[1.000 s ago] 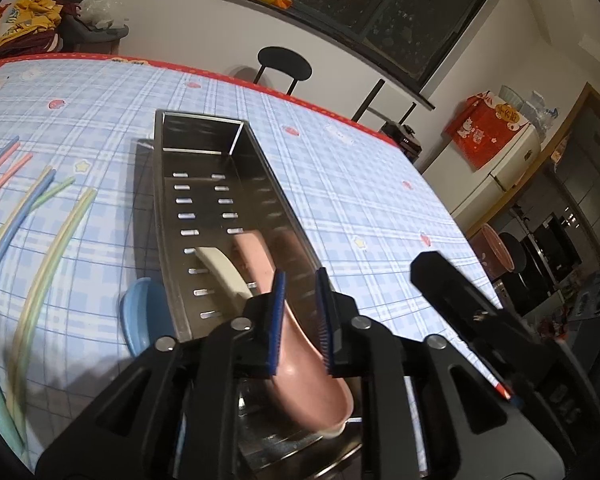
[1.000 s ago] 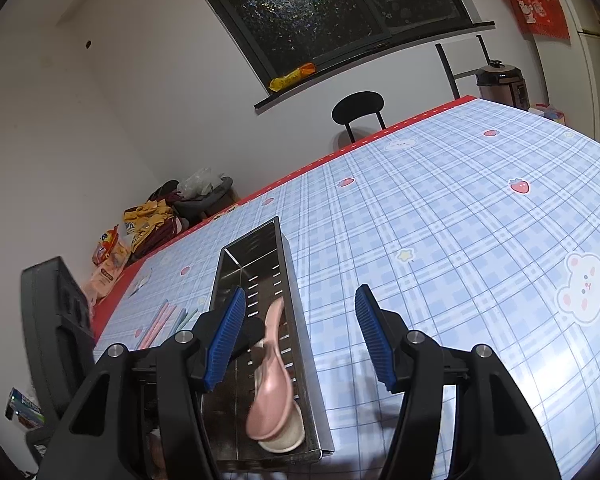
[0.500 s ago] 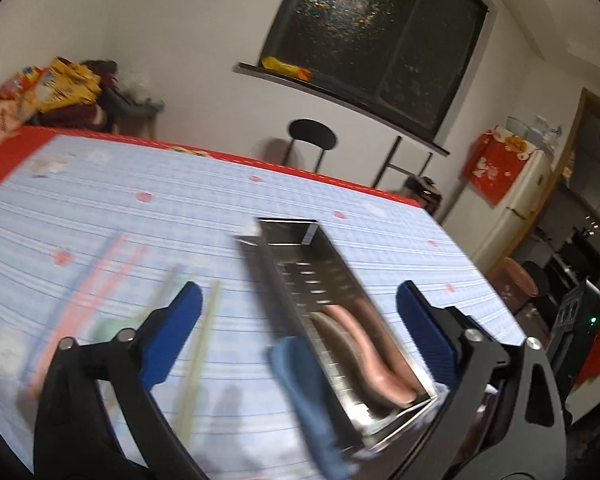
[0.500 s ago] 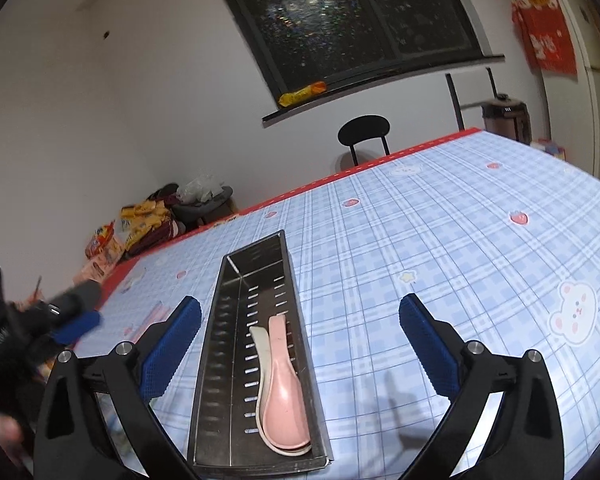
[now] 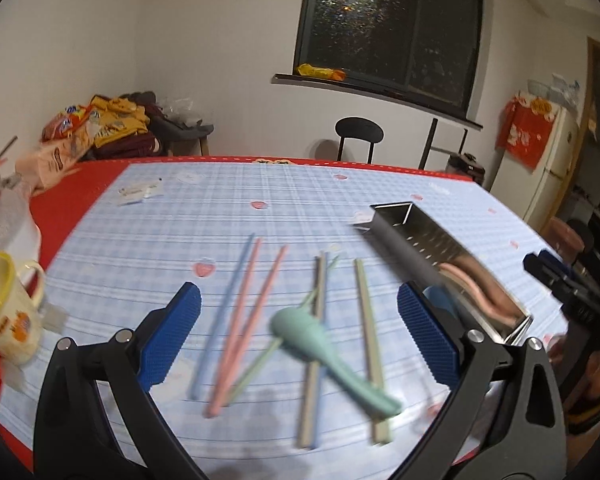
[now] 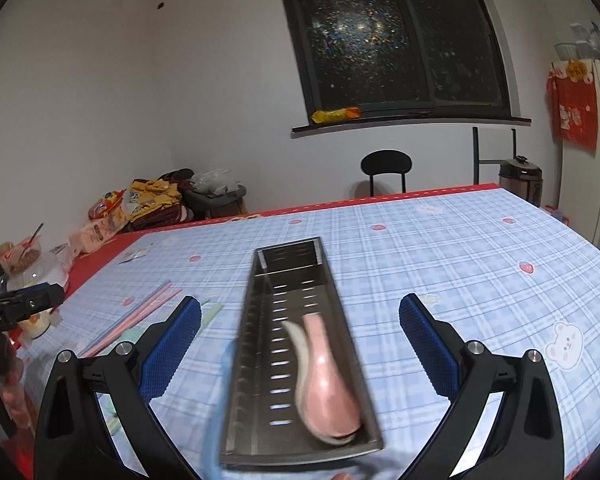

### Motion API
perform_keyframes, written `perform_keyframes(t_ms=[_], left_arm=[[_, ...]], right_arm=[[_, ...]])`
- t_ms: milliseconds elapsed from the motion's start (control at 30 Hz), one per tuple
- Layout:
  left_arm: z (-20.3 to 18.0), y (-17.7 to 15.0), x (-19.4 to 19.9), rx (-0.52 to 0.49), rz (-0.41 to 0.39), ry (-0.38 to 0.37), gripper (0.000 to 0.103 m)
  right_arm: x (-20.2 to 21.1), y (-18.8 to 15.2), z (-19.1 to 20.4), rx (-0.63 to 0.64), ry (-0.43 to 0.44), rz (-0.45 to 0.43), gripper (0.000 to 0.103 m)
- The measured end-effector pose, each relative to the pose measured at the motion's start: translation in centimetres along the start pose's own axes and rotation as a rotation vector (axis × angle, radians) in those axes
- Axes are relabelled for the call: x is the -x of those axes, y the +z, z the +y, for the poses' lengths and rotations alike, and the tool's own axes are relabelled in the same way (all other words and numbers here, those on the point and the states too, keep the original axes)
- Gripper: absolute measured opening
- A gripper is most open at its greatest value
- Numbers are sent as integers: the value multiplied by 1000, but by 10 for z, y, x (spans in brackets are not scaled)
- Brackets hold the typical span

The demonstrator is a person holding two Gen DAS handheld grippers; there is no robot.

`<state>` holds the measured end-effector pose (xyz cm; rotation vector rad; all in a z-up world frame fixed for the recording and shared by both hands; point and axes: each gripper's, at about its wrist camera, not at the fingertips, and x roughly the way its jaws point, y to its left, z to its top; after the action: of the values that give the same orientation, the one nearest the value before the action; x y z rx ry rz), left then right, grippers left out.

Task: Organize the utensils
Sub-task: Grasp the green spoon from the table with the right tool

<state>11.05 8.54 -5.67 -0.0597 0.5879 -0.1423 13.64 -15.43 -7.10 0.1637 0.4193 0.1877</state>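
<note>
The left gripper [image 5: 298, 334] is spread fully wide, nothing held; below it a green spoon [image 5: 327, 350] lies across scattered chopsticks [image 5: 240, 320] on the checked tablecloth [image 5: 204, 216]. The right gripper [image 6: 300, 346] is likewise wide open and empty above the metal tray [image 6: 296, 344]. A pink spoon [image 6: 327, 376] is seen nested on a white spoon [image 6: 298, 336] at the tray's near end.

One perforated stainless-steel utensil tray [image 6: 300, 344] far right on the counter, two spoons inside it, one pink plastic [image 6: 327, 384], one cream-white [image 6: 300, 340], one mint-green plastic spoon [image 5: 323, 344] near, two pink chopsticks [image 5: 256, 300] left, one yellow-rimmed cream mug [image 5: 8, 316] far left
</note>
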Motion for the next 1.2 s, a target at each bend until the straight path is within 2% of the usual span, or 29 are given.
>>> perform_keyframes(t_ms=[133,267,367,500,567,633,733,833,1033,1100,1200], left_arm=[[16,-6,7,-45,0,-10,97],[30,-15,11,-81,-2,-4,97],[42,-20,9,-82,-5,15,97],[54,-25,7,-62,-12,18,97],[57,-28,5,-60,-25,22,97],[59,-30,1,-61,-30,26,97],[58,-31,-7,-72,-27,13,97],[59,-33,-11,-77,-19,1,96],[65,-33,-12,-45,-18,-19,94],[63,-33,-12,-54,-15,-14,89],[56,-34,-11,-86,-19,-1,88]], right_arm=[[-1,-3,23,-5,59,54,97],[-10,-7,59,77,101,132,97],[-16,-12,80,124,100,168,97],[-30,-19,106,160,162,234,96],[-38,-23,119,199,182,268,86],[-48,-29,132,226,224,324,64],[-63,-36,145,227,271,395,48],[-79,-39,152,192,307,451,37],[-104,-46,155,119,323,534,33],[-109,-47,152,105,326,551,33],[-114,-48,152,93,339,568,33]])
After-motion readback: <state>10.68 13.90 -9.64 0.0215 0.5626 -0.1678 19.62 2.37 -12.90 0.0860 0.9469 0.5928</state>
